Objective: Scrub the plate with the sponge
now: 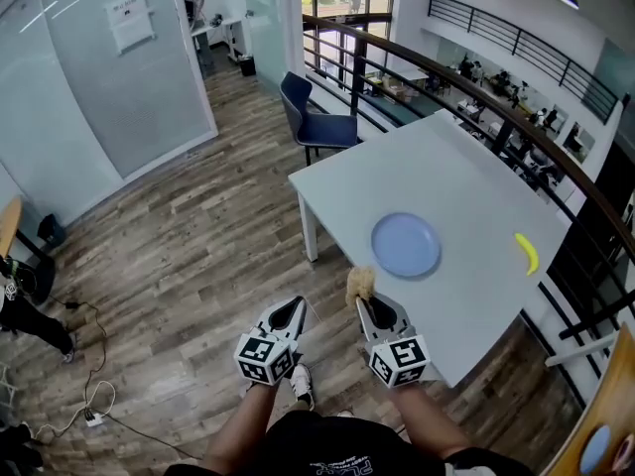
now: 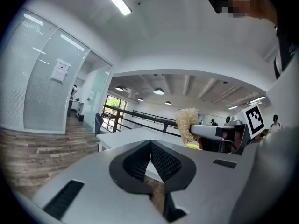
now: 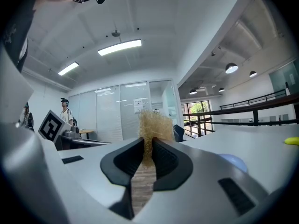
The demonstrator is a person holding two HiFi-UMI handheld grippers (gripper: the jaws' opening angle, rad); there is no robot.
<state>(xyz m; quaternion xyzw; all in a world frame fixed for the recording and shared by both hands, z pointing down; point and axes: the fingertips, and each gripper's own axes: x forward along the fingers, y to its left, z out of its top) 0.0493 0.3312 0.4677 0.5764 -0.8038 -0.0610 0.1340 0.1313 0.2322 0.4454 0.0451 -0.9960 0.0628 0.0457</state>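
A round blue plate (image 1: 406, 244) lies on the white table (image 1: 446, 177), and shows at the right as the plate (image 3: 232, 161) in the right gripper view. My right gripper (image 1: 361, 299) is shut on a tan fibrous sponge (image 1: 360, 284), held in the air at the table's near edge, short of the plate. The sponge (image 3: 153, 127) sticks up between the jaws, and in the left gripper view the sponge (image 2: 186, 124) appears off to the right. My left gripper (image 1: 294, 310) hangs over the wooden floor left of the table, its jaws closed together on nothing.
A yellow banana (image 1: 527, 252) lies on the table right of the plate. A blue chair (image 1: 313, 119) stands at the table's far corner. A dark railing (image 1: 476, 92) runs behind the table. Cables (image 1: 89, 405) lie on the floor at left.
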